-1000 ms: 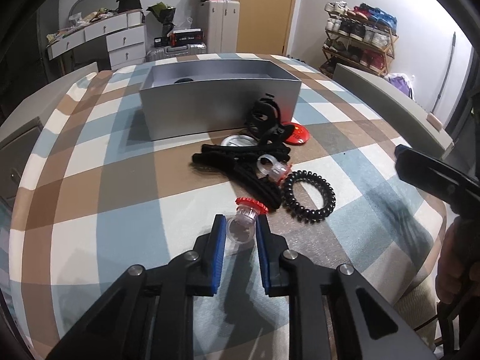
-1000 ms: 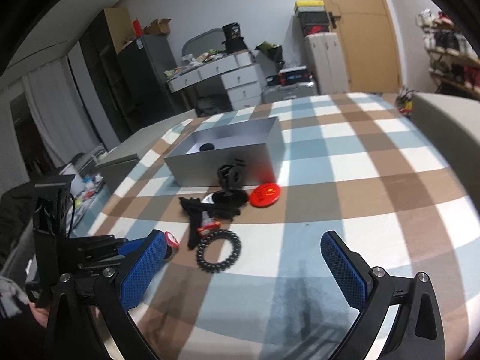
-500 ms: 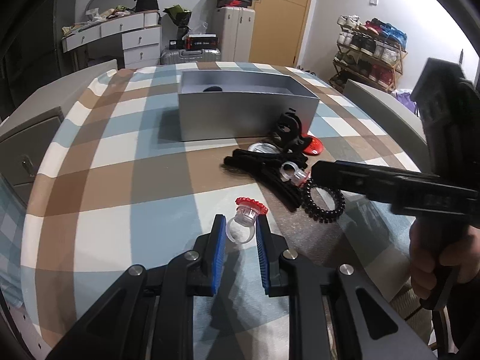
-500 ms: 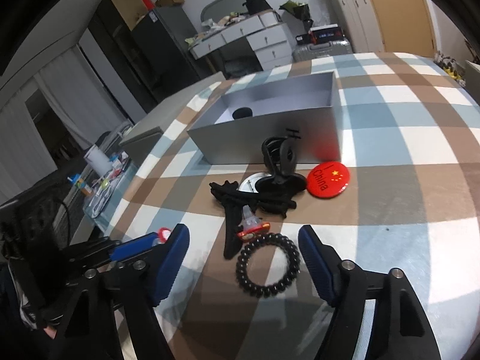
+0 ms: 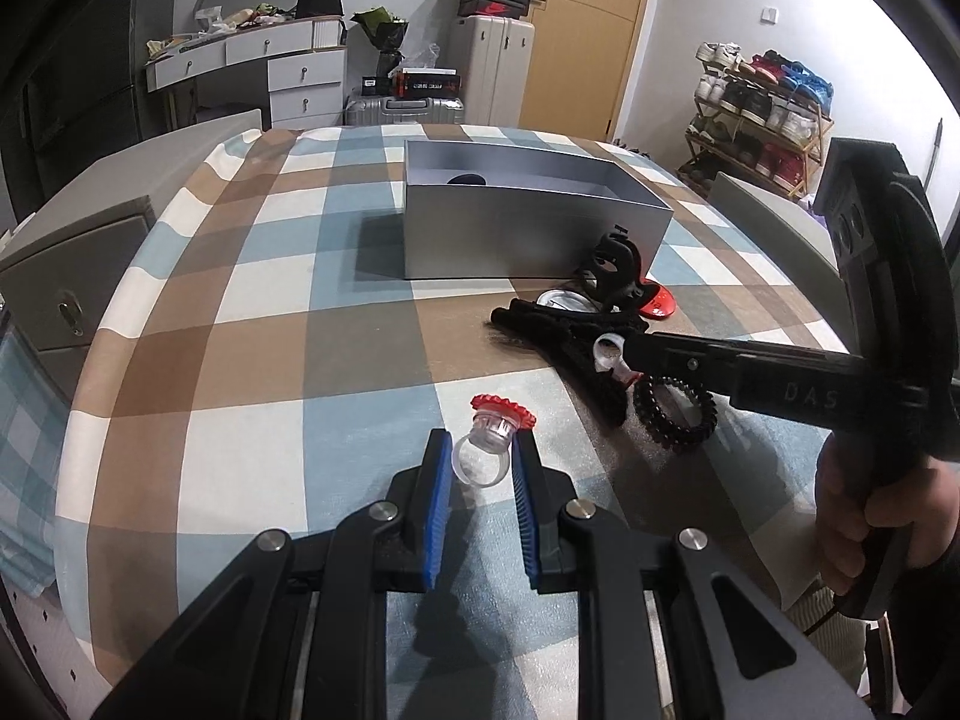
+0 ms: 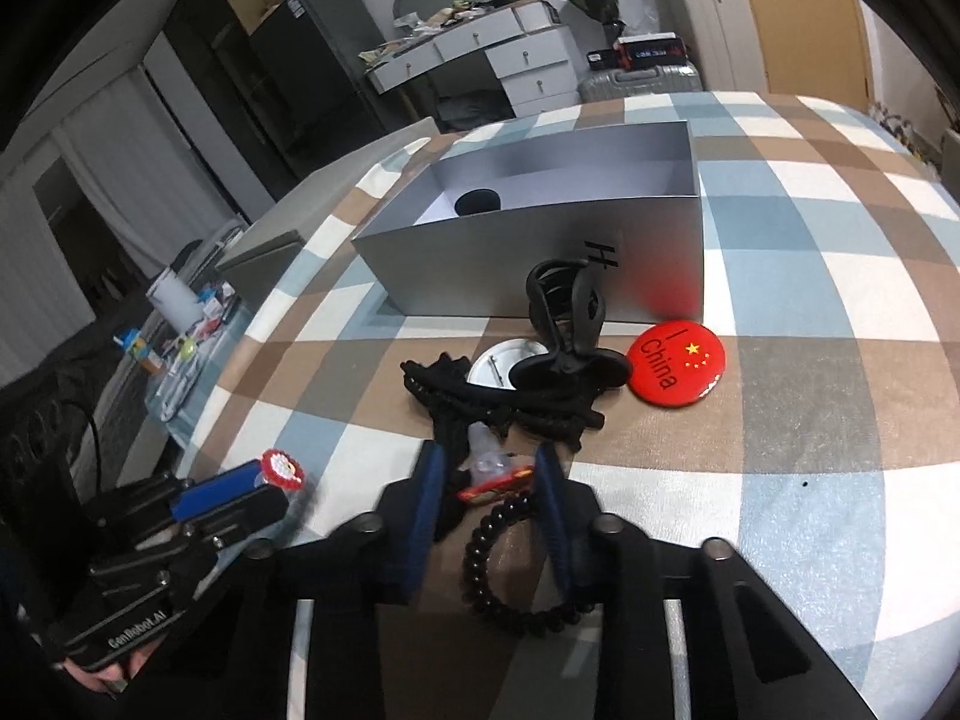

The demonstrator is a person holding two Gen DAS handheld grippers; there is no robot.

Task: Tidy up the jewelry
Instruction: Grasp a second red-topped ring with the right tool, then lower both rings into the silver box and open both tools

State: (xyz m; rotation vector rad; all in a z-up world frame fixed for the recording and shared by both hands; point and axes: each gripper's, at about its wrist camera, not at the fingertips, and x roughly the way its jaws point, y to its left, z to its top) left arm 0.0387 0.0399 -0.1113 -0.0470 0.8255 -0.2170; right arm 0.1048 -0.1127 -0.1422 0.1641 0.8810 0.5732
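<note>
**Jewelry on the checked table: current holdings**

Item 1: brown, blue and white checked tablecloth, carrying everything below.

Item 2: open grey rectangular box, far side; a dark round object lies inside.

Item 3: black hair claw clip, beside the red round "China" badge.

Item 4: black spiral hair tie, under your right gripper, whose blue pads bracket a clear ring with a red top; contact unclear.

Item 5: your left gripper clenches a clear plastic ring with a red flower top.

The surface is checked brown, blue and white. The box is grey. The badge is red, the hair tie black.
</note>
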